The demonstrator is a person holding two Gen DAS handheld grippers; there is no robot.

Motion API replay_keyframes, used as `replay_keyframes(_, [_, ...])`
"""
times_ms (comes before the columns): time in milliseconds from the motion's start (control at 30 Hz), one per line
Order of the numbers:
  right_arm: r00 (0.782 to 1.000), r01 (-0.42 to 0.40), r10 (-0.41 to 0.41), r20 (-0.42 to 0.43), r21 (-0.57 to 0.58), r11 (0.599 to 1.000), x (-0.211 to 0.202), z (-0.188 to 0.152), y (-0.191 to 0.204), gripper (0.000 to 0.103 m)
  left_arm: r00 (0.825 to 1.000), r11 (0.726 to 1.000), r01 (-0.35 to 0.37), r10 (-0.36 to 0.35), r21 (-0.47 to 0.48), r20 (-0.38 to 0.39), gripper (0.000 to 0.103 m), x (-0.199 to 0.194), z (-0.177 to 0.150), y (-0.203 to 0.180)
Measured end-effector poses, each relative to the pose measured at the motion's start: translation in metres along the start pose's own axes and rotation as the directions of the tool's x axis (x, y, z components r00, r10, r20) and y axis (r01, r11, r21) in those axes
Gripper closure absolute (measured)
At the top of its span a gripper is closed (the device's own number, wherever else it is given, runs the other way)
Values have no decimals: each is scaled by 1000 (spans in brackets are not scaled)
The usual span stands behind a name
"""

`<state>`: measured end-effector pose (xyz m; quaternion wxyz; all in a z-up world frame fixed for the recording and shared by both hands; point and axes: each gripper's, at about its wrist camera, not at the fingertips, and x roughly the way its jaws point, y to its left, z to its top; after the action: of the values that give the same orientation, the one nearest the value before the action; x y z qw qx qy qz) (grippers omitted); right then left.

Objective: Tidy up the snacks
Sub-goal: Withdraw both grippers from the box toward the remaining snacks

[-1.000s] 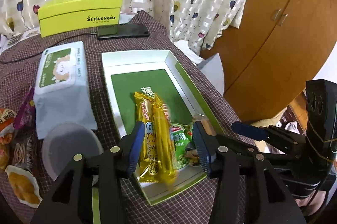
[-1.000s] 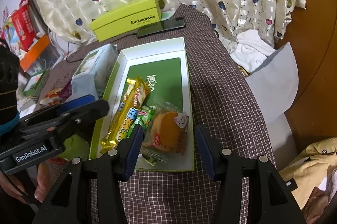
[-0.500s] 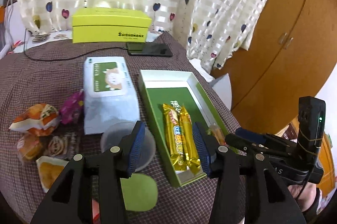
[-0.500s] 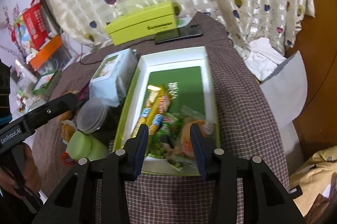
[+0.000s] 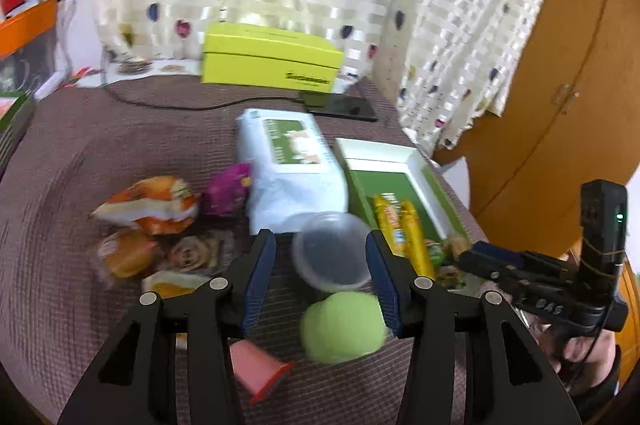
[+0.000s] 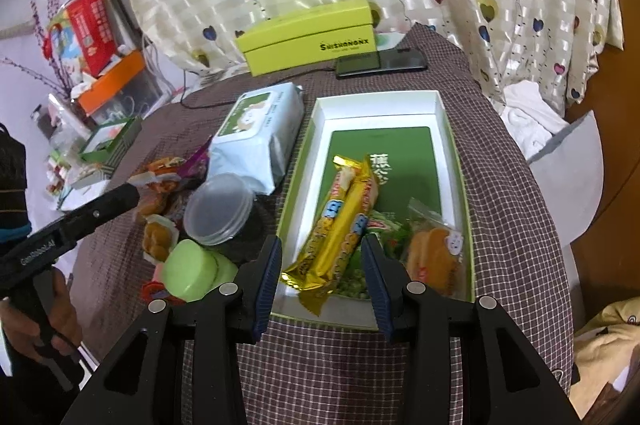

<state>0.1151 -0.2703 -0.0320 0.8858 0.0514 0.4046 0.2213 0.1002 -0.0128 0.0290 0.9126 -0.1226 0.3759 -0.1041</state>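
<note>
Step in hand, by my reading: between placements; loose wrapped snacks, orange and purple packets [image 5: 156, 209], lie at tabletop left, well apart from the box; left tongs [image 5: 316, 273] stand parted, holding nothing, above a clear round plastic tub [image 5: 332, 251] and green ball [image 5: 342, 327]; the shallow white box with green floor [image 6: 380, 105] already holds two gold wrapped bars [image 6: 340, 225]; right tongs [image 6: 320, 281], jaws just narrowed, grip nothing, hovering at the box's near wall. Next move calls for reaching left over the tub; far half of box floor is free; tabletop edge near on the right.
</note>
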Motion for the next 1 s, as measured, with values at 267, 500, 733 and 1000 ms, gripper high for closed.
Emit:
replay_keyframes(267, [1000, -11, 14, 24, -103, 995, -3, 1, 30, 61, 998, 998, -50, 51, -39, 29, 54, -16, -16, 31])
replay_keyframes(500, [999, -30, 31, 9, -150, 988, 0, 0, 47, 59, 995, 993, -92, 94, -76, 28, 54, -23, -28, 56])
replay_keyframes(733, [999, -32, 33, 4, -167, 985, 0, 0, 56, 58, 993, 986, -119, 120, -120, -3, 55, -23, -39, 74])
replay_keyframes(1000, [999, -40, 40, -4, -175, 984, 2, -1, 60, 58, 993, 984, -114, 110, -137, -41, 54, -15, -47, 81])
